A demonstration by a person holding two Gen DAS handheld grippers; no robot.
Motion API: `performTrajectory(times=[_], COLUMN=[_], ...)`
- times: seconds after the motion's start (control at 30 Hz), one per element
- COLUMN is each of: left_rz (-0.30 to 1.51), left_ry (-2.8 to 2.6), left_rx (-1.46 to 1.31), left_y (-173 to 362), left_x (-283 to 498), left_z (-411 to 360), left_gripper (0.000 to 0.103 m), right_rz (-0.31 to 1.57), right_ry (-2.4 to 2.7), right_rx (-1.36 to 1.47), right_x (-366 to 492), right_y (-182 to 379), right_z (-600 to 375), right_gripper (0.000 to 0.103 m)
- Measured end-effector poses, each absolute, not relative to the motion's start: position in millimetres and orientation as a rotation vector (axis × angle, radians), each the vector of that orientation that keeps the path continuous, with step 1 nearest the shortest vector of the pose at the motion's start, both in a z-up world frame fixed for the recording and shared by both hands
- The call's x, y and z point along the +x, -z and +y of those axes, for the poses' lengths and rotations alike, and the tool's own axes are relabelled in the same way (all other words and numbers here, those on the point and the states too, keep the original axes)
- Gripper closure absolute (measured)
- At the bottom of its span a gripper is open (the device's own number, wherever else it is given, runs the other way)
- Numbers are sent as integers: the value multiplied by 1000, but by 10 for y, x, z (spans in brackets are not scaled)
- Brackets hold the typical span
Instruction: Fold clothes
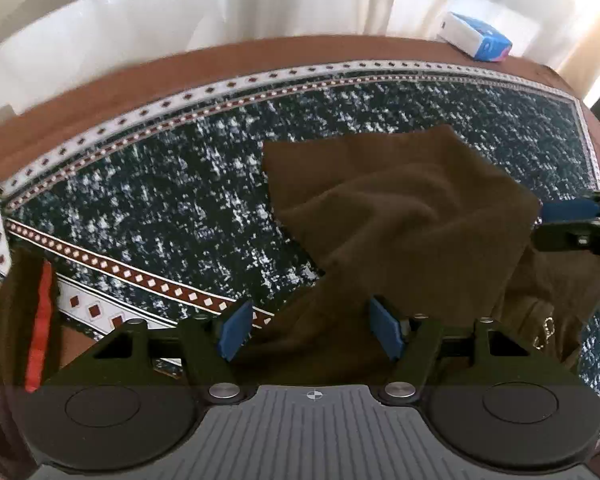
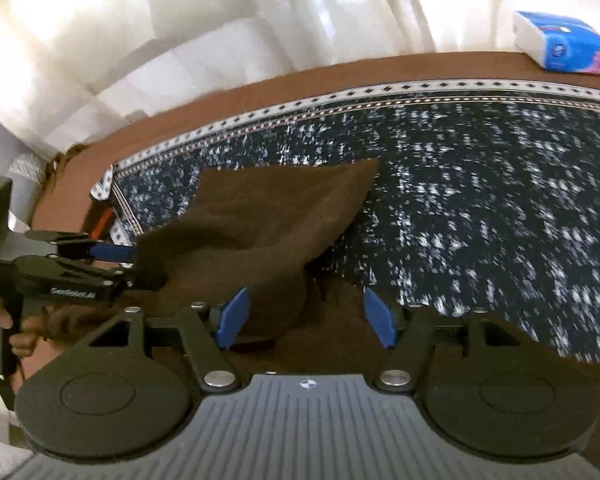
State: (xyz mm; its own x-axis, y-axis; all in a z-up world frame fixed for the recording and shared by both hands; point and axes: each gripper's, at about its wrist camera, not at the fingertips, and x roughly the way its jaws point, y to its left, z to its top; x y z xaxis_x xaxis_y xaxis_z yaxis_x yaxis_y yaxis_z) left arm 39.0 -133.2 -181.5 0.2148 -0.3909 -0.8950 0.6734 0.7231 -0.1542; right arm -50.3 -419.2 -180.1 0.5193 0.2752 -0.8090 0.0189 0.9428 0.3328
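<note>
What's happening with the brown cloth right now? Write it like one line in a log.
step: folding | brown cloth: rumpled on patterned mat | left claw: open over cloth | right claw: open over cloth

The left claw [image 1: 312,330] is wide open over the brown cloth [image 1: 404,216] — not pinching it. A tissue pack [image 1: 474,36] sits far ahead, right.

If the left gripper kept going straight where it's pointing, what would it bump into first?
Most likely the brown garment. The left gripper has open jaws, and a fold of that cloth already lies between them, over the patterned blanket. Depth is hard to judge.
</note>
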Motion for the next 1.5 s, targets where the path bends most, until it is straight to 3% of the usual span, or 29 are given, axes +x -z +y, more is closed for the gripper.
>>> performTrajectory(times=[0.07,0.1,0.2,0.23,0.27,0.3,0.37,0.7,1.1,1.33,1.5], left_rz=[1155,1163,1165,1163,1161,1149,1123,796,415,241,190], left_ry=[764,774,797,803,808,799,777,859,1114,1285,1318], left_rx=[267,259,269,278,286,286,251,96,123,111,117], left_y=[1834,1844,1842,1839,1835,1813,1707,133,-1618,-2250,-2239], left_x=[409,409,361,339,317,295,275,185,-149,-591,-662], left_z=[-1326,-1327,-1352,-1363,-1372,-1371,-1334,-1306,-2485,-3041,-3028], left_gripper=[37,47,86,99,100,101,102,102,102,102,101], right_rz=[1025,1028,1035,1037,1048,1064,1071,748,368,237,217], right_ry=[-171,-180,-208,-217,-234,-251,-264,-421,-371,-264,-261], right_rx=[299,295,298,299,311,337,390,440,338,203,130], right_x=[-399,-352,-261,-234,-209,-195,-201,-687,-1393,-1941,-1985], right_y=[1883,1918,1995,2019,2045,2060,2035,516,-1367,-2149,-2348], right_z=[-4138,-4116,-4047,-4023,-4003,-3994,-3999,-4197,-4703,-4748,-4554], right_gripper=[32,32,32,39,64,79,90,93,93,93,93])
